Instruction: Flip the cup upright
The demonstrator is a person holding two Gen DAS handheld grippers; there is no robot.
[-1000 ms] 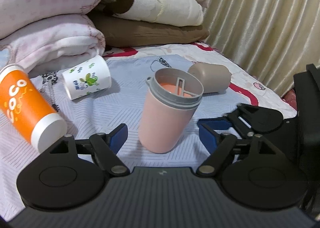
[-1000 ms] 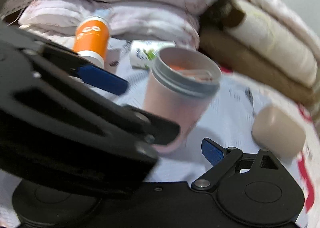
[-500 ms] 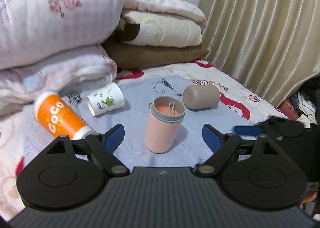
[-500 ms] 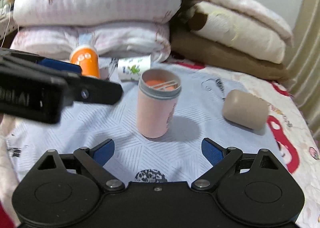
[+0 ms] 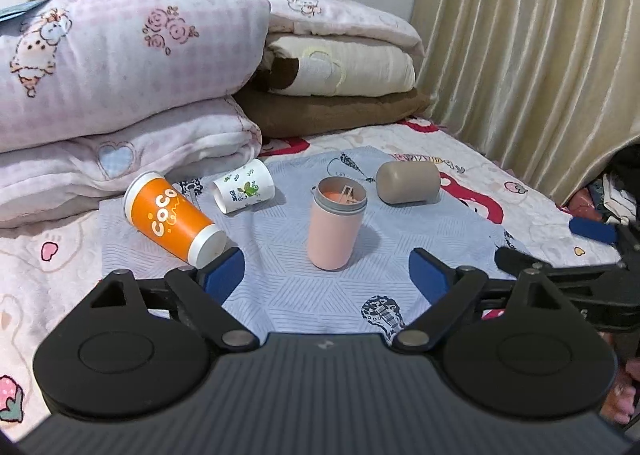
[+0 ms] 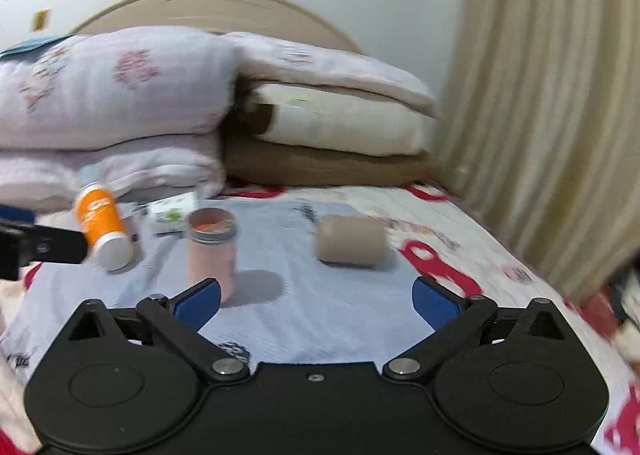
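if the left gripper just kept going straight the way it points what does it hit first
Most likely the upright pink cup, which stands nearly centred ahead of the open left gripper. Depth is hard to judge, so it might land on the blue cloth first.

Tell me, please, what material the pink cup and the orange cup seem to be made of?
Pink cup: probably matte plastic, judging by its smooth, dull wall and separate grey rim ring. Orange cup: likely coated paper, given its printed "COCO" lettering, tapered shape and white bands; a thin plastic cannot be excluded.
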